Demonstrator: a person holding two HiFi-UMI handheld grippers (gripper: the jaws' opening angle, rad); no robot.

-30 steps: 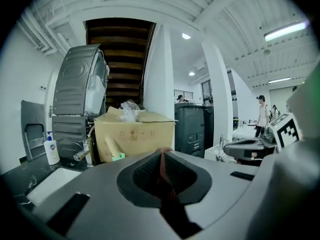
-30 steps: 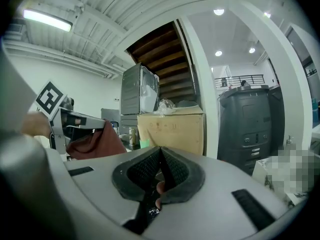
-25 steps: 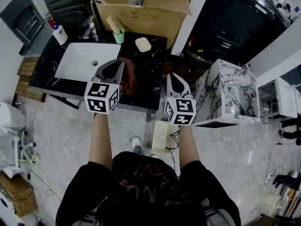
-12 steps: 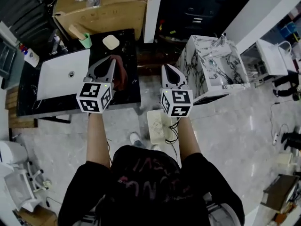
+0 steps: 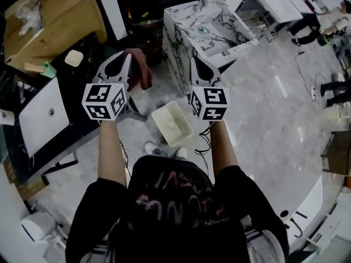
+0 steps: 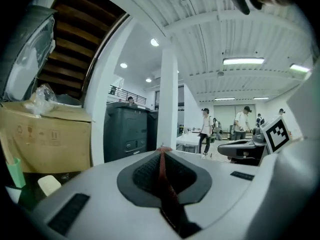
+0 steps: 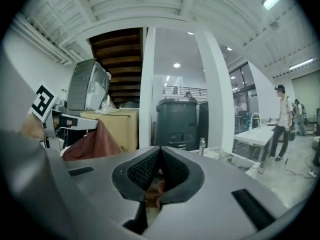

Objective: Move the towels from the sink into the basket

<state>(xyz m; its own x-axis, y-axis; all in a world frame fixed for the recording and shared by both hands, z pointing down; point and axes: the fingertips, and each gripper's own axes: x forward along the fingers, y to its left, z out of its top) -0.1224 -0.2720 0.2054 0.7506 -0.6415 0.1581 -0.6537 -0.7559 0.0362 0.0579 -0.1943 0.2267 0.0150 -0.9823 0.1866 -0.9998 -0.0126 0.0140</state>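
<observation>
My left gripper (image 5: 125,58) is shut on a reddish-brown towel (image 5: 140,70), which hangs from its tip over the edge of the black counter (image 5: 33,163). In the left gripper view a thin red fold of towel (image 6: 161,165) shows pinched between the jaws. My right gripper (image 5: 196,60) is shut with nothing held, level with the left one. The white basket (image 5: 171,124) stands on the floor below, between my two arms. The white sink (image 5: 41,114) lies at the far left. The right gripper view shows the towel (image 7: 94,140) dangling from the left gripper (image 7: 56,120).
A cardboard box (image 5: 49,10) stands behind the counter, with a green cup (image 5: 48,70) and a cream soap block (image 5: 73,57) on it. A marble-patterned washstand (image 5: 211,32) stands ahead on the right. Several people (image 6: 242,124) are far off.
The view has swung right, away from the counter. Both grippers with the towel moved off the sink side, and the basket now lies between my arms; the sink has slid to the left edge.
</observation>
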